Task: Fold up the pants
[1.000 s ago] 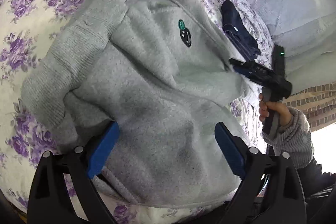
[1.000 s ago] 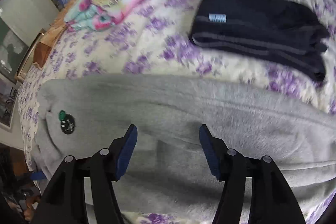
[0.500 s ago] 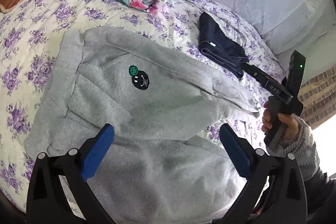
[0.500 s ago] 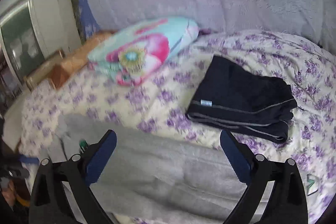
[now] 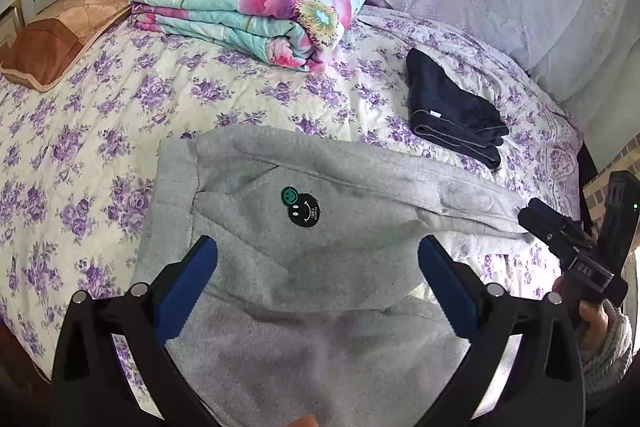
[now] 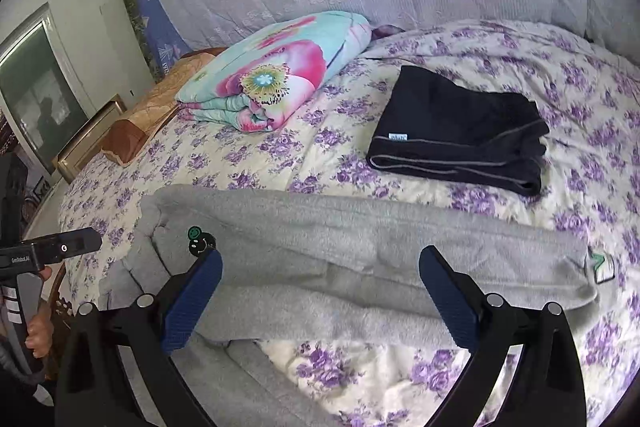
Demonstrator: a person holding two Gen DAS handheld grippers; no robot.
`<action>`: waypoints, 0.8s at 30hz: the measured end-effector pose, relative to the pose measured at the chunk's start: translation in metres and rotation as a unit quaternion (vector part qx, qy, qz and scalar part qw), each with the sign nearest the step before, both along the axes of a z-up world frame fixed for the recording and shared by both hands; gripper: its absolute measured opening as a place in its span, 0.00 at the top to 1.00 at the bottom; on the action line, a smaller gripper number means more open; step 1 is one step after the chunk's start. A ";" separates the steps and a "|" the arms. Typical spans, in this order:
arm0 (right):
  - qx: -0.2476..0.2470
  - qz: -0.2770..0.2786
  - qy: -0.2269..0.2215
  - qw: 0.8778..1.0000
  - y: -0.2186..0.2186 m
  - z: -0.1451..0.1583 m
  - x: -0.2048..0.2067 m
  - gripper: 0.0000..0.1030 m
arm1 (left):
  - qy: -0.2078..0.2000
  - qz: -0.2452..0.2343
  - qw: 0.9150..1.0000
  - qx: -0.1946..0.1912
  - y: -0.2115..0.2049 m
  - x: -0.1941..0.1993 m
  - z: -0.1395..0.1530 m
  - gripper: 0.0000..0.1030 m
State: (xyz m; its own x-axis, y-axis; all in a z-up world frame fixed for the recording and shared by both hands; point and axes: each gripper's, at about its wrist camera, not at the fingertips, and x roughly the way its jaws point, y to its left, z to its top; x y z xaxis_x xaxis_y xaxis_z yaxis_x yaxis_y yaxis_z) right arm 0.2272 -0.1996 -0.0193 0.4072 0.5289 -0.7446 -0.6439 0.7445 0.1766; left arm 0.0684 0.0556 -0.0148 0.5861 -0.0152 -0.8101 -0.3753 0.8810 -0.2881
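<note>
Both my grippers have lifted off the cloth; the left gripper [image 5: 318, 281] and right gripper [image 6: 320, 293] have just been opening, and their jaws now stand wide with nothing between them. The grey pants [image 5: 320, 239] lie folded lengthwise on the bed [image 5: 120, 99], legs toward three o'clock. Next, I judge, comes pinching the cuff end and folding it across toward the waistband.

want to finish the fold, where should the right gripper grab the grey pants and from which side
Probably at the cuff end of the grey pants, by the green and white tag. The legs lie stacked in one long band there, and that end is free on the bedspread. Come from above with the open right gripper, pinching both layers across the band.
</note>
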 end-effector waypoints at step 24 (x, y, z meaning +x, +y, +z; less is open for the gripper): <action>-0.192 0.267 0.020 0.944 0.093 -0.101 0.114 0.23 | 0.000 0.151 0.975 -0.164 0.137 0.003 -0.065 0.05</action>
State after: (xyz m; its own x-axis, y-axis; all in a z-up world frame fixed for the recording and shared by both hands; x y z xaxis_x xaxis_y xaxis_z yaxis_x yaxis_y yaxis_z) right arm 0.3412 -0.1068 -0.1200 0.1266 0.3394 -0.9321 -0.9442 0.3292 -0.0083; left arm 0.0709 0.1925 -0.0798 0.6037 -0.1004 -0.7908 -0.6037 0.5903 -0.5358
